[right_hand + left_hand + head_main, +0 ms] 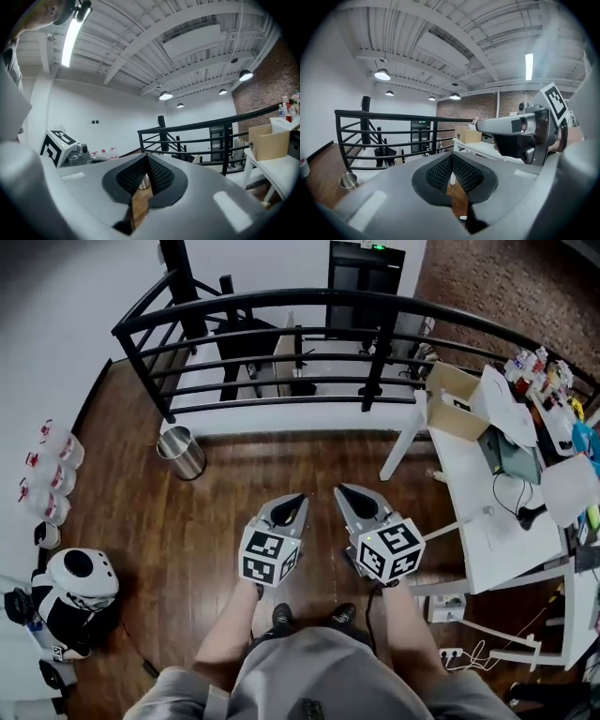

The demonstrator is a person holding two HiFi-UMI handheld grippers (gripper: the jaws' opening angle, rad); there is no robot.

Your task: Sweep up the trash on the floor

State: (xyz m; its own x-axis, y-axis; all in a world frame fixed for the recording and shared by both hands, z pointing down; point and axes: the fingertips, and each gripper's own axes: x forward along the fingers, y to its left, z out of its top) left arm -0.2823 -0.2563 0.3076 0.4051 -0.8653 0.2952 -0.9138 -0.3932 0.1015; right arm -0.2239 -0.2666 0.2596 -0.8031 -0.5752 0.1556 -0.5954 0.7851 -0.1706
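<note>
**Both grippers held up shut over the wooden floor**

The person stands on the dark wooden floor [187, 531] with both tools raised in front, side by side and pointing toward 12 o'clock. The left gripper [291, 510] has its jaws together, the ribbed black pads meeting at the tip with nothing caught between them. The right gripper [360, 506], just beside it, is the same: jaws closed and empty. Each carries its marker cube at the rear, nearest the person's arms.

The floor to be swept spreads out from the feet toward 9 and 12 o'clock; any litter on it is too small to pick out. A steel bin [181, 452] stands upright on the boards at about 10 o'clock, near the foot of the black railing [281, 304] that curves across 12 o'clock. A row of bottles [52, 474] lines the wall at 9 o'clock, and a black-and-white figure [80, 589] sits at 8 o'clock. At 3 o'clock a white table [487, 531] carries an open cardboard box [455, 401], papers and cables.
</note>
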